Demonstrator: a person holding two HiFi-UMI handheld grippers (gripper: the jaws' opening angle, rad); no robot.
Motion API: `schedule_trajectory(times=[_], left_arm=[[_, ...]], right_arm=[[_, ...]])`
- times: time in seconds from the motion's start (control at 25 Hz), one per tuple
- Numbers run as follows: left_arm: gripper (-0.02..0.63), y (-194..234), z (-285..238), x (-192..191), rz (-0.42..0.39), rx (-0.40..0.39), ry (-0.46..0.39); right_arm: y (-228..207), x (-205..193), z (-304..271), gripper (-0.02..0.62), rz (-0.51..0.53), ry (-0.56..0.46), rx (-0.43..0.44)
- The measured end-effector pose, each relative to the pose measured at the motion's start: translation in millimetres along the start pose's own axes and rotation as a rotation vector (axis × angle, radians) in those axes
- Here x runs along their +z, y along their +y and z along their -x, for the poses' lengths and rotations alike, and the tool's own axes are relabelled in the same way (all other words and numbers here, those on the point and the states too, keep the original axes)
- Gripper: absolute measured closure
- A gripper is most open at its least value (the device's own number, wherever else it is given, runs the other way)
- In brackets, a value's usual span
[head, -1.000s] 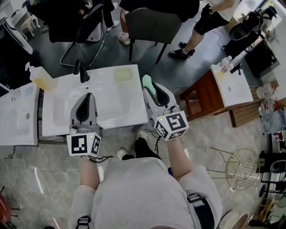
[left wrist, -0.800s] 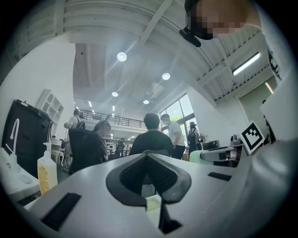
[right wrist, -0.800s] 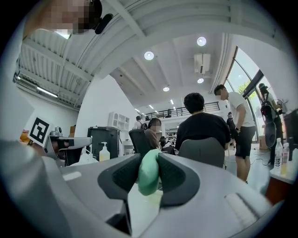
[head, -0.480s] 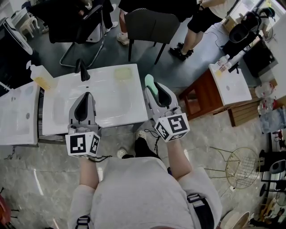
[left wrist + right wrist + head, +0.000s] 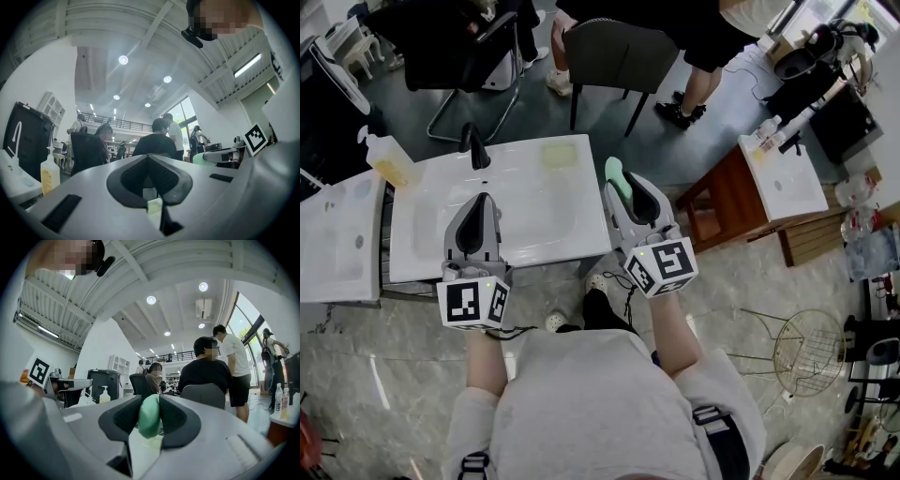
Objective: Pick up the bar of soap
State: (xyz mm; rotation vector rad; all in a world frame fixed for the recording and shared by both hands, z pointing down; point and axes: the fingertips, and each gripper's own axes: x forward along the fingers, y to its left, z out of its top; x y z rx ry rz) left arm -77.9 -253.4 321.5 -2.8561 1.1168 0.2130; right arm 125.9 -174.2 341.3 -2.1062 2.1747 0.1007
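A pale green bar of soap [image 5: 616,174] stands on edge between the pads of my right gripper [image 5: 623,187], held in the air just past the right edge of the white sink [image 5: 534,202]. In the right gripper view the soap [image 5: 150,414] fills the gap between the jaws of the right gripper [image 5: 151,403]. My left gripper [image 5: 482,200] hovers over the sink basin, its tips together and holding nothing. The left gripper view shows the left gripper [image 5: 148,157] shut, with the green soap [image 5: 205,159] far right.
A black faucet [image 5: 472,145] and a soap dispenser bottle [image 5: 386,159] stand at the sink's back left, and a pale yellow pad [image 5: 558,155] lies at its back edge. Two chairs [image 5: 619,56] and people stand behind. A wooden stool [image 5: 736,202] is to the right.
Both grippers stay almost where they were, the soap still held. The person standing at the back right has stepped further away.
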Motion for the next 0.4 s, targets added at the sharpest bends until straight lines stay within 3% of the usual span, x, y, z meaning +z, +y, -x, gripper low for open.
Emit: schedule_trajectory(times=[0.4], left_arm=[[0.598, 5.0, 2.2, -3.4, 0.01, 0.018, -0.006]], right_arm=[[0.4, -2.0, -1.4, 0.466, -0.003, -0.002, 0.001]])
